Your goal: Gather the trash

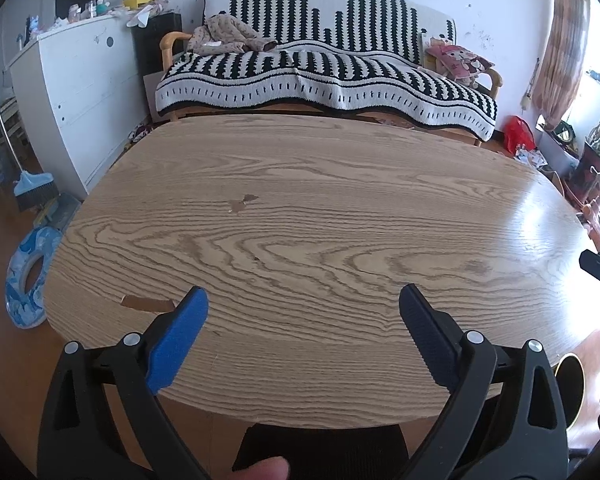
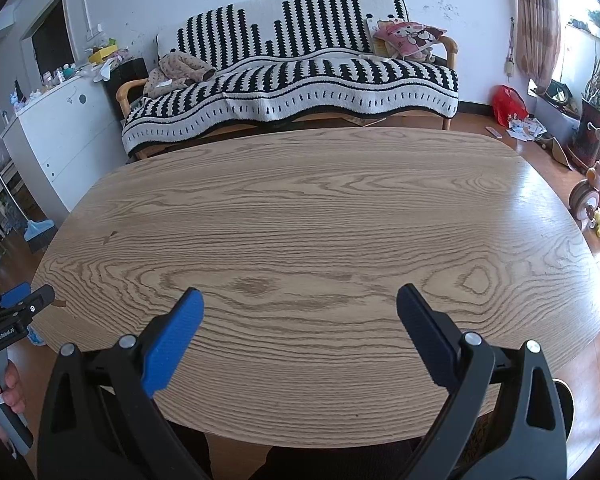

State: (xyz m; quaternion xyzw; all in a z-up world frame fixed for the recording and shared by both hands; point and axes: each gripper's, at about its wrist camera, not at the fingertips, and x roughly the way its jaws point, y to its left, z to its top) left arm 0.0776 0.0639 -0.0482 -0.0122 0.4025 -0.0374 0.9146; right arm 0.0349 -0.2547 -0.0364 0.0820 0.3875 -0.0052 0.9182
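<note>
Trash: I see none on the wooden table (image 1: 300, 208).
Left gripper (image 1: 303, 320): spread wide, holding nothing, over the near edge.
Right gripper (image 2: 300, 320): likewise spread, unloaded.
Writing: label on left gripper, unreadable.
Room: sofa (image 2: 292, 76) beyond the far edge.

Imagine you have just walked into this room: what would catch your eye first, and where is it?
The sofa under its black-and-white striped blanket stands out most, against the far wall. Nearer, the bare wooden table fills the middle, with both open grippers, left and right, hovering over its near edge. A red bag on the floor to the sofa's right adds a bright spot.
</note>
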